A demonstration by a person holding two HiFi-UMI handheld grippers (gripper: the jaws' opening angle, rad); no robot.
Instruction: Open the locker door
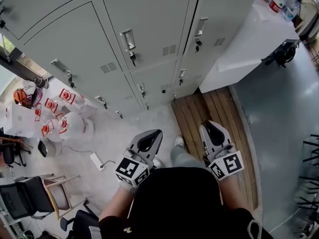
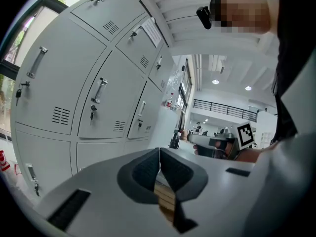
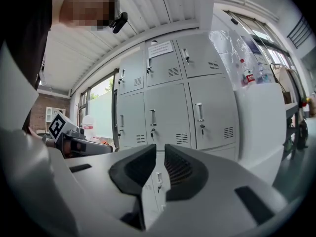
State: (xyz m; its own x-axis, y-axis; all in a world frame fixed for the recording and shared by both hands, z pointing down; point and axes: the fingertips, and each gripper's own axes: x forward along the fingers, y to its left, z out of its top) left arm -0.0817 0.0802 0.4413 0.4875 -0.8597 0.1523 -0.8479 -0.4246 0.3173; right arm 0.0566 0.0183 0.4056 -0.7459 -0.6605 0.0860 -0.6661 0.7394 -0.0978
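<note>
Facing lockers (image 1: 149, 19), left tongs (image 1: 155, 133) and right tongs (image 1: 209, 126) hang closed, empty.

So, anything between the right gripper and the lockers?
Nothing visible. The right gripper is low by the person's body, jaws shut and empty. Between it and the lockers there is only floor, a flat wooden platform and open air.

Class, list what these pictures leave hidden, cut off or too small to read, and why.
Right gripper view: print on the paper label on a locker door, too small.
Head view: top locker row, cut by the upper edge.
Head view: bottle labels, too small.
Head view: floor beneath the person, hidden by the torso.
</note>
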